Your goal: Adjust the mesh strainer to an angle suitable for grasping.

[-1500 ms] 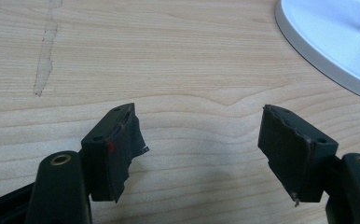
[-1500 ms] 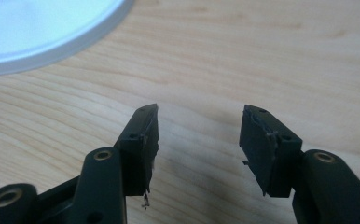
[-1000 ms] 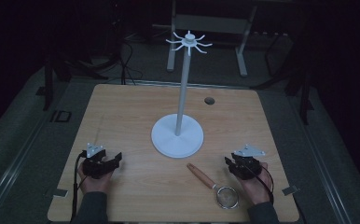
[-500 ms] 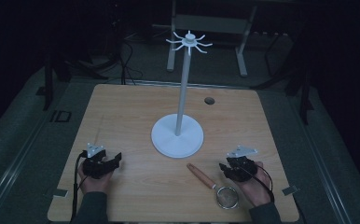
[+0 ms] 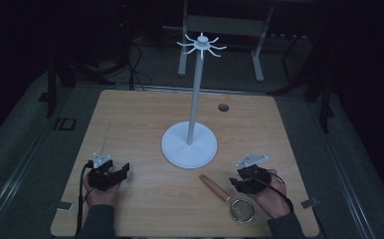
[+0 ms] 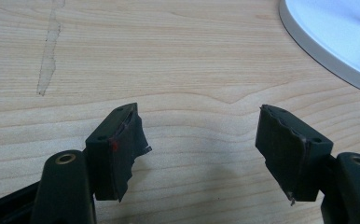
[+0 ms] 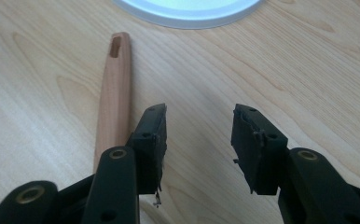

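The left hand-held gripper (image 5: 111, 174) rests low over the near-left part of the wooden surface (image 5: 130, 124), held by the person's left hand (image 5: 98, 194). In the left gripper view its two black jaws stand well apart, released, with bare wood grain between them. Ahead of it and off to its right lies the rim of the white round base (image 6: 327, 42) of a stand; a pale streak (image 6: 47, 51) marks the wood ahead and to its left.

The right hand-held gripper (image 5: 240, 180) sits over the near-right part of the surface, in the person's right hand (image 5: 269, 196), a grey plate on top of it. Its jaws are also apart and grasp nothing. Just beside its left jaw — outside the gap, not between the jaws — lies a wooden handle (image 7: 114, 88) with a slot near its far end, pointing toward the white base ahead (whether the jaw touches it I cannot tell). In the high view that handle (image 5: 214, 186) runs from ahead of the gripper back to a round wire strainer head (image 5: 243, 210), which lies beside the right hand.

Between and beyond both grippers stands the white stand (image 5: 195, 99), its thin upright pole topped by a ring of short radiating hooks (image 5: 201, 45). Farther beyond it, a small dark hole (image 5: 223, 107) sits in the surface.
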The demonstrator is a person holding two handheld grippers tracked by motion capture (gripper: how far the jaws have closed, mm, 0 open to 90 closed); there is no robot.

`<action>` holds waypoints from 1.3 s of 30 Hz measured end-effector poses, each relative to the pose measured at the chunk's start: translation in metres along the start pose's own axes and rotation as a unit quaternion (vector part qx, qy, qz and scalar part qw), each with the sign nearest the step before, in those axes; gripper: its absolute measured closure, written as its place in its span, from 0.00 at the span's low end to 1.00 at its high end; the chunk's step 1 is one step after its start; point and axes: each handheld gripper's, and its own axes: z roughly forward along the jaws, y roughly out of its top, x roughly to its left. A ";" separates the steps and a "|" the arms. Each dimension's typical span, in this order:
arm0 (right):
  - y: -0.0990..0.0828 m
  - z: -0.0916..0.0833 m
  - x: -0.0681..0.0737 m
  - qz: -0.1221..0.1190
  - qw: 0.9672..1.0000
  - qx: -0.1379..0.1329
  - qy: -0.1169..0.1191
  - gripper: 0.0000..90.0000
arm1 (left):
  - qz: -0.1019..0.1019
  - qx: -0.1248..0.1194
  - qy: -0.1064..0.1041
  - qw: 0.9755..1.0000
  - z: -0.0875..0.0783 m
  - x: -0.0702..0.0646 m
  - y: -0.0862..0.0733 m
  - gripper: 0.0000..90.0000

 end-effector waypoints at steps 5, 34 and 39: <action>0.003 0.000 0.008 -0.018 1.000 0.021 0.011 0.61 | -0.001 0.000 0.000 1.000 0.000 0.000 0.000 0.34; 0.015 0.020 0.037 -0.078 0.986 0.130 0.062 0.66 | -0.001 0.000 -0.001 1.000 0.000 0.000 0.000 0.34; 0.015 0.024 0.038 -0.079 0.983 0.147 0.071 0.72 | -0.001 0.001 -0.002 1.000 0.000 0.000 0.000 0.34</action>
